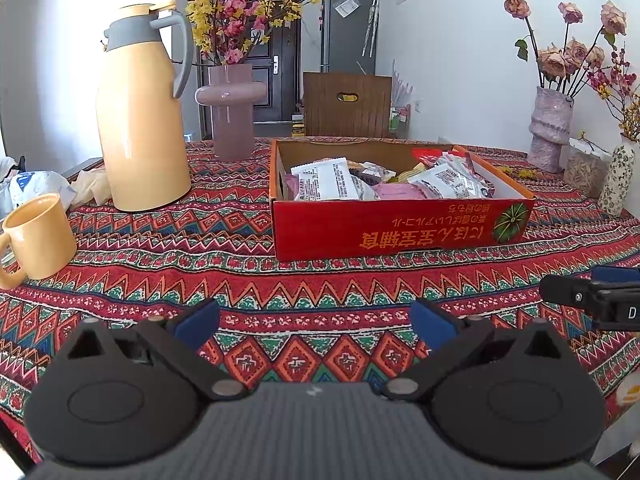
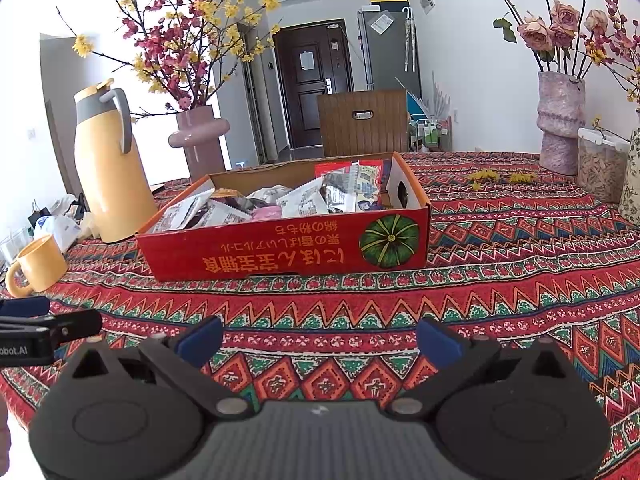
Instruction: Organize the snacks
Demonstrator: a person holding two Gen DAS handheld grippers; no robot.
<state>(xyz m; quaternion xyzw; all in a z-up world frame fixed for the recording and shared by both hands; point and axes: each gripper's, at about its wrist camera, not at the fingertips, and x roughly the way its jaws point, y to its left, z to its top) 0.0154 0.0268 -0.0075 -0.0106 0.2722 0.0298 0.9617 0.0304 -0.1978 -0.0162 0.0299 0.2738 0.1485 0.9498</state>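
1. While both claws hover low over the counter (image 1: 320, 280), the left claw (image 1: 314, 322) has its jaws spread wide with nothing between the blue pads (image 1: 198, 322).
2. The right claw (image 2: 320, 340) is likewise spread apart and empty; its tip also shows at the right edge of the left wrist view.
3. The red cardboard box (image 1: 400, 224) sits on the patterned cloth ahead of both claws, well apart from them, its printed side facing the cameras.
4. The snack packets (image 1: 326, 180) lie loosely piled inside the box; white, pink and red wrappers are visible.
5. A yellow thermos jug (image 1: 140, 120) stands upright left of the box, with a yellow mug (image 1: 38, 236) nearer the counter's left edge.
6. A pink vase (image 1: 232, 112) with blossom branches stands behind the jug; a textured vase (image 1: 550, 128) with dried roses stands at far right.
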